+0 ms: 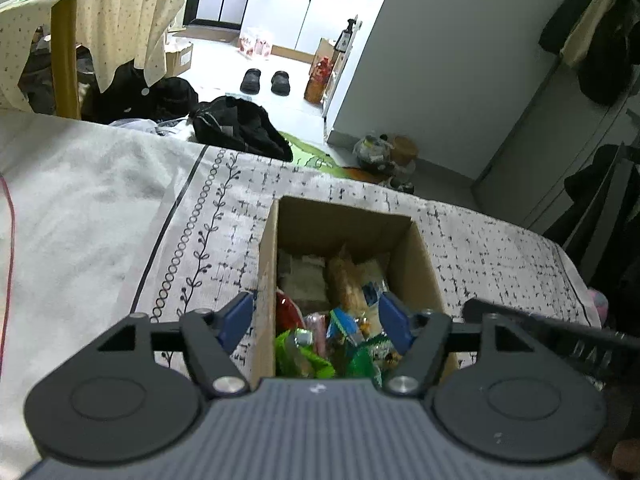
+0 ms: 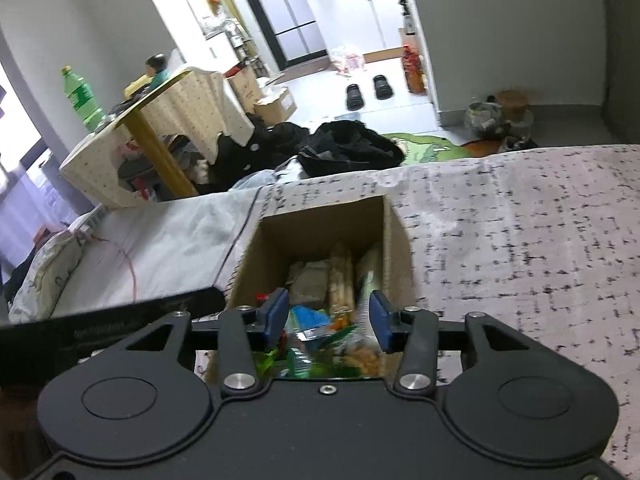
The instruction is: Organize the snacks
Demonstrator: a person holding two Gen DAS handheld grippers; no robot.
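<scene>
Done: snacks (image 1: 340, 320) lie in the box (image 1: 424, 264) on the bed (image 1: 500, 248).
Left: nothing seen outside.
Left gripper (image 1: 316, 320): open, empty.
Right gripper (image 2: 328, 316): open, empty.

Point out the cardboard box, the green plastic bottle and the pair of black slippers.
cardboard box (image 1: 344, 222): left wrist view, on the inside of its far wall.
green plastic bottle (image 2: 82, 98): right wrist view, on its labelled body.
black slippers (image 1: 251, 80): left wrist view, on the left slipper's top.
</scene>
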